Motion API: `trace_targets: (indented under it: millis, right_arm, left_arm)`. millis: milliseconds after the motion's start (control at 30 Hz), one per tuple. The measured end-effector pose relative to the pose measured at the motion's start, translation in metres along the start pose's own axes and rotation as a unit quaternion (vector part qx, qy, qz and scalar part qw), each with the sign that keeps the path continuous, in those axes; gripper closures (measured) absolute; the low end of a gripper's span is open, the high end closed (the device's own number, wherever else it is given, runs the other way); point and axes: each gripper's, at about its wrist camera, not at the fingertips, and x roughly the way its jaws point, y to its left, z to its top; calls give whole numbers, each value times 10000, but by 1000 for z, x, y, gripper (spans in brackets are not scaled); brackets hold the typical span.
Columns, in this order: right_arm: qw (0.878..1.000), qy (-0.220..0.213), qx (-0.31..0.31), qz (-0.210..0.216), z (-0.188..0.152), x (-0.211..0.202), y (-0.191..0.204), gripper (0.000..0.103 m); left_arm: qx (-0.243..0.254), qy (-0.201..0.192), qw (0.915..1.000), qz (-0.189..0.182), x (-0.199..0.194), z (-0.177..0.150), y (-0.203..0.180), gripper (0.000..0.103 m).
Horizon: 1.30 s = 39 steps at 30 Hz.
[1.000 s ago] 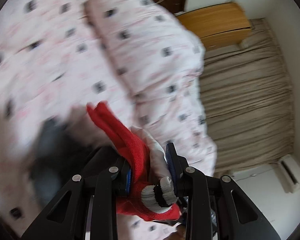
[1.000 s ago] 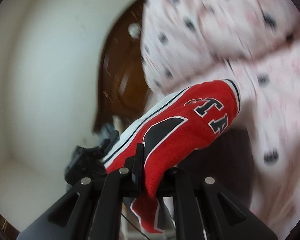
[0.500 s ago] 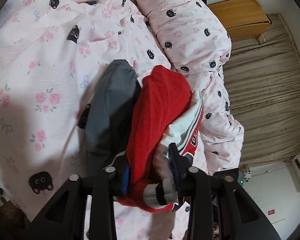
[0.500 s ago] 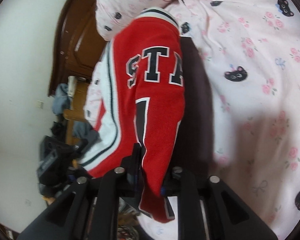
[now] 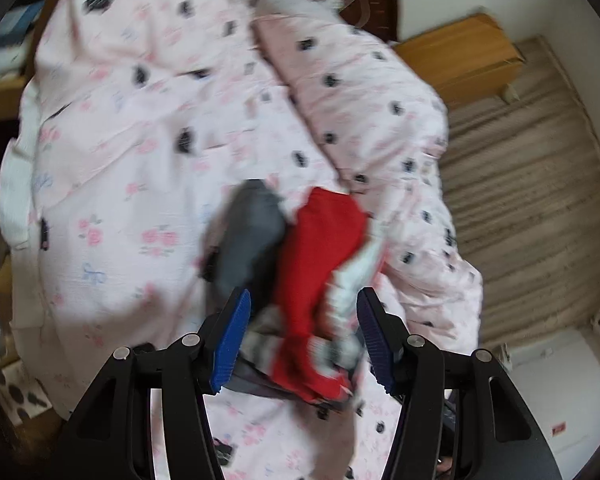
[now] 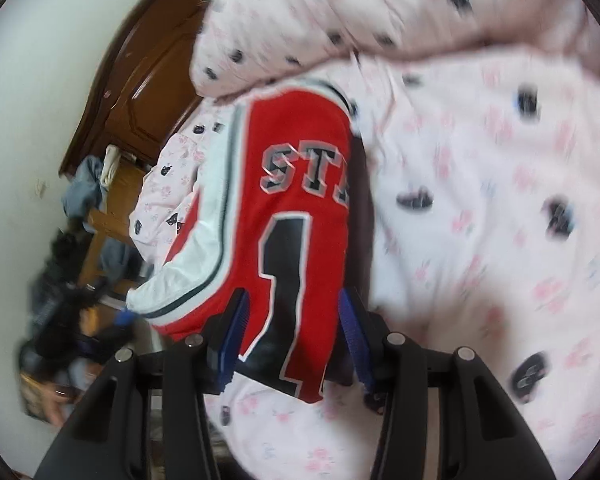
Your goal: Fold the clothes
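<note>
Pink floral bedspread (image 6: 479, 208) under folded red jersey (image 6: 300, 200).

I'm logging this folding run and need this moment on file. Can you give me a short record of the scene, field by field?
surface: bed with pink floral sheet
garment: red jersey, folded, lying on the sheet
under it: grey garment
left gripper: jaws just opening, pads clear of the jersey
right gripper: jaws just opening, jersey between, not pinched

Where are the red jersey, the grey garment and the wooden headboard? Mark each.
red jersey (image 6: 300, 216), right wrist view, red panel beside the black numeral.
grey garment (image 5: 252, 236), left wrist view, its middle.
wooden headboard (image 6: 152, 76), right wrist view, carved panel.
</note>
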Motion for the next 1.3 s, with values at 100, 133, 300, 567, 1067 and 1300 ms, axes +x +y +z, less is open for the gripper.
trace_targets:
  millis: [100, 133, 300, 567, 1067, 1300]
  right_arm:
    - [9977, -206, -637, -134, -4, -12, 29, 56]
    - [9961, -249, -840, -141, -7, -13, 40, 58]
    - [9903, -53, -1389, 74, -25, 2, 72, 74]
    - [9893, 455, -1378, -161, -49, 45, 60, 80]
    - [9703, -522, -2182, -905, -82, -15, 100, 32]
    - [9623, -908, -2145, -1401, -126, -48, 111, 27]
  left_arm:
    - [107, 177, 9989, -410, -5, -8, -21, 53]
    - [112, 254, 9981, -547, -6, -11, -27, 53]
    - [299, 570, 9944, -833, 8, -22, -48, 53]
    - [177, 481, 9986, 147, 50, -23, 1, 53]
    - [1198, -458, 9916, 194, -12, -48, -44, 35]
    - [2479, -808, 9617, 845, -49, -89, -77, 35]
